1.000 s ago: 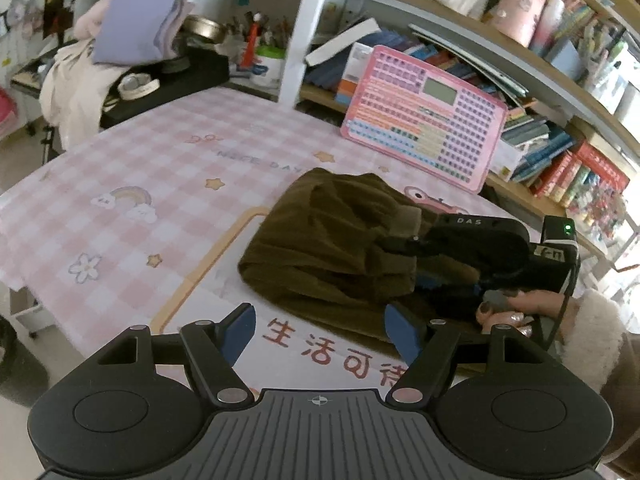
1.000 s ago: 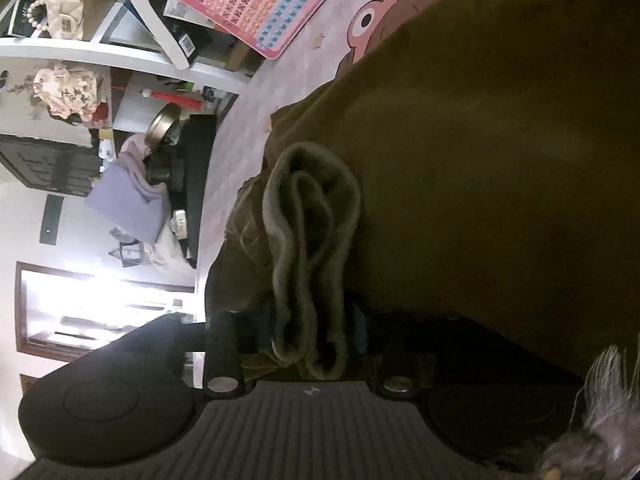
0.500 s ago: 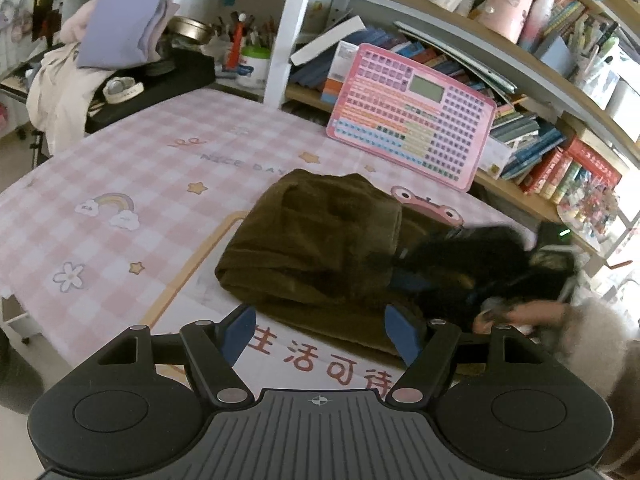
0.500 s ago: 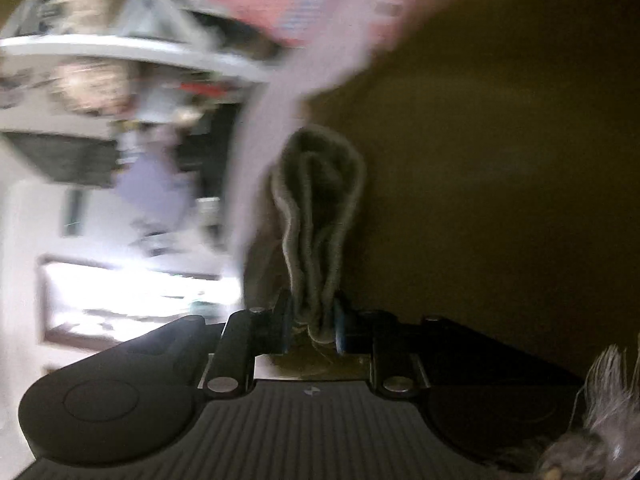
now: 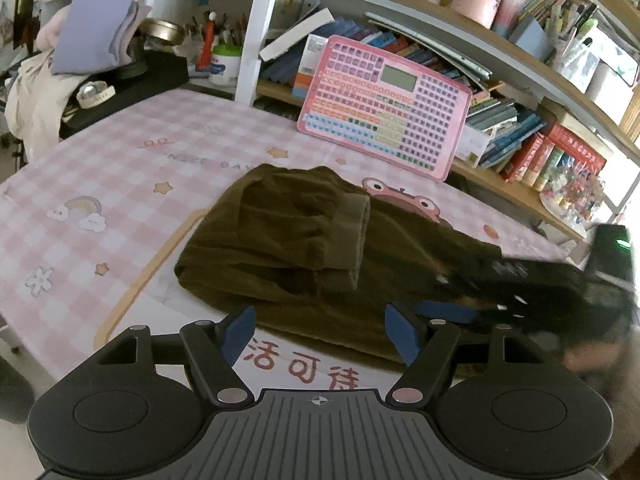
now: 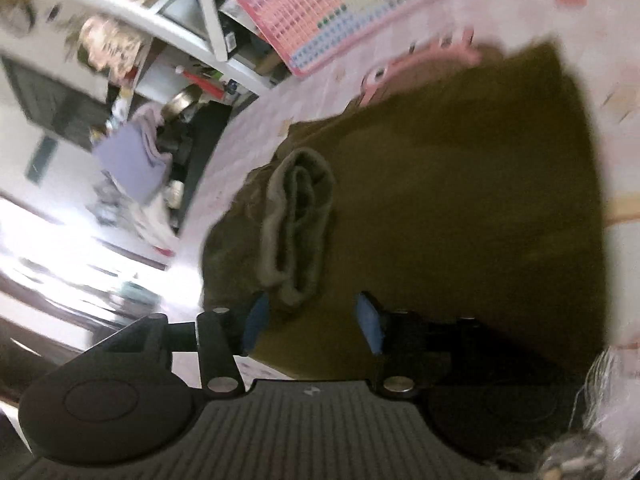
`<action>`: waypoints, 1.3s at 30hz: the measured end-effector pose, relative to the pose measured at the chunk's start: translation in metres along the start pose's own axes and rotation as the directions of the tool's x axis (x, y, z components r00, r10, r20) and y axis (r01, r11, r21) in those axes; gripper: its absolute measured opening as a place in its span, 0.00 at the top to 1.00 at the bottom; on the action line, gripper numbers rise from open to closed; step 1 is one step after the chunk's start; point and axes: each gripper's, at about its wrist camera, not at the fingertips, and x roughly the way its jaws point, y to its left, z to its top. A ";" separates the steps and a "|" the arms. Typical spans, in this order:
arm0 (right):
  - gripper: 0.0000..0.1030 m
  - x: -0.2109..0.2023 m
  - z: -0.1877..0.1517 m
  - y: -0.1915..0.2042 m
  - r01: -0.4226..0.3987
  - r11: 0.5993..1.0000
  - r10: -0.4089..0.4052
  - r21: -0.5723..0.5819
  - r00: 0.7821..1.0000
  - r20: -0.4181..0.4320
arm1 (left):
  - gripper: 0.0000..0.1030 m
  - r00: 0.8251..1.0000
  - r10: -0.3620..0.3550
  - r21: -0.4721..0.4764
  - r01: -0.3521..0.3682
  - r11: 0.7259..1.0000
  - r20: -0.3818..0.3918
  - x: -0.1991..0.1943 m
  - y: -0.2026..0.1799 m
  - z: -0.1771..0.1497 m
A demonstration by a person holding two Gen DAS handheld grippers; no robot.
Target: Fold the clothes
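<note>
A dark olive-brown garment (image 5: 304, 256) lies folded on the pink checked tablecloth (image 5: 132, 168), a ribbed grey-green cuff (image 5: 352, 236) on top. My left gripper (image 5: 320, 330) hovers open just before the garment's near edge, nothing between its blue pads. In the right wrist view the right gripper (image 6: 310, 322) has its jaws opening; the cuff (image 6: 296, 224) rests on the garment (image 6: 460, 200) just ahead of the pads, free of them. The right gripper (image 5: 532, 296) shows blurred at the right in the left wrist view.
A pink toy keyboard (image 5: 384, 108) leans against a bookshelf (image 5: 532, 152) behind the table. A lilac cloth pile (image 5: 96, 36) and a metal bowl (image 5: 160, 32) sit far left. A printed white mat (image 5: 304, 368) lies under the garment. A fuzzy sleeve (image 6: 600, 420) is at lower right.
The right gripper let go of the cuff and drew back to the right and up; the cuff now lies on the garment. The left gripper crept slightly closer, still open.
</note>
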 end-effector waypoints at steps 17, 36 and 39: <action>0.23 -0.078 -0.079 0.006 0.503 0.800 -0.433 -0.328 0.861 0.265 | 0.29 0.990 0.113 0.058 -0.108 0.992 -0.088 0.023 -0.033 -0.027; 0.21 -0.084 -0.072 -0.016 0.482 0.838 -0.444 -0.258 0.875 0.192 | 0.27 0.980 0.159 0.081 -0.150 0.985 -0.117 0.034 -0.045 -0.032; 0.22 -0.084 -0.066 -0.024 0.449 0.868 -0.422 -0.211 0.892 0.158 | 0.27 0.981 0.166 0.079 -0.158 0.984 -0.105 0.034 -0.044 -0.032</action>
